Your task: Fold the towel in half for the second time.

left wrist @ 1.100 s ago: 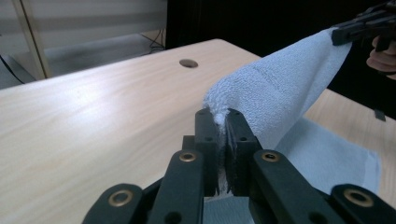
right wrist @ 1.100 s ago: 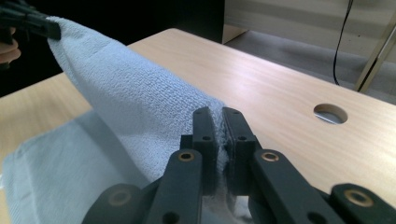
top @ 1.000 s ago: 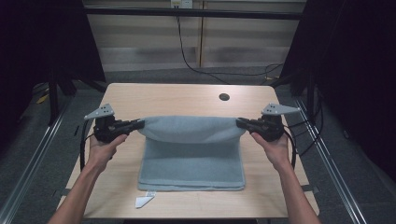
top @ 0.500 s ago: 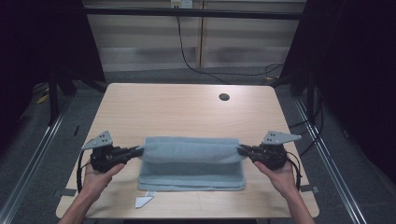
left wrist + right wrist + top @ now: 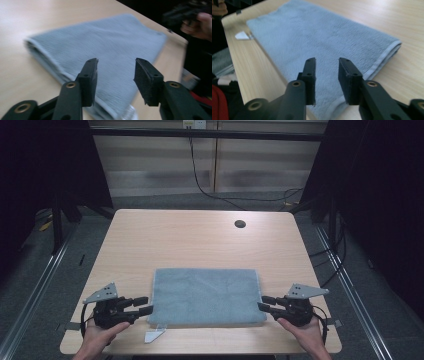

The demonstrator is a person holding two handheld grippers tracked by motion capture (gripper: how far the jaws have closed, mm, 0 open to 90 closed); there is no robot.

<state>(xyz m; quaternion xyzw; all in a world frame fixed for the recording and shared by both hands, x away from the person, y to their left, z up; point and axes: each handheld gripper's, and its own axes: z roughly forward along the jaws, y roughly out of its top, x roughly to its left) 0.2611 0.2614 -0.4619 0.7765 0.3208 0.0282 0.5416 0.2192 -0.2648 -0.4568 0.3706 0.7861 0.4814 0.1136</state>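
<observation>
A grey-blue towel (image 5: 206,296) lies folded flat on the near half of the wooden table (image 5: 200,240). My left gripper (image 5: 145,305) sits at the towel's near left corner, and its jaws have just been opening. In the left gripper view its jaws (image 5: 116,62) stand apart over the towel (image 5: 100,37), and the pads press on nothing. My right gripper (image 5: 262,303) sits at the near right corner, its jaws also just opening. Its own view shows the right gripper (image 5: 327,60) open above the towel (image 5: 319,35) and its hemmed edge.
A small white scrap (image 5: 154,335) lies by the towel's near left corner, close to the table's front edge. A round cable hole (image 5: 240,224) is at the far right of the table. Dark curtains flank both sides.
Both grippers came down and toward the near edge, carrying the towel's raised edge over the rest. They then let go, and the towel now lies folded flat with both sets of jaws apart.
</observation>
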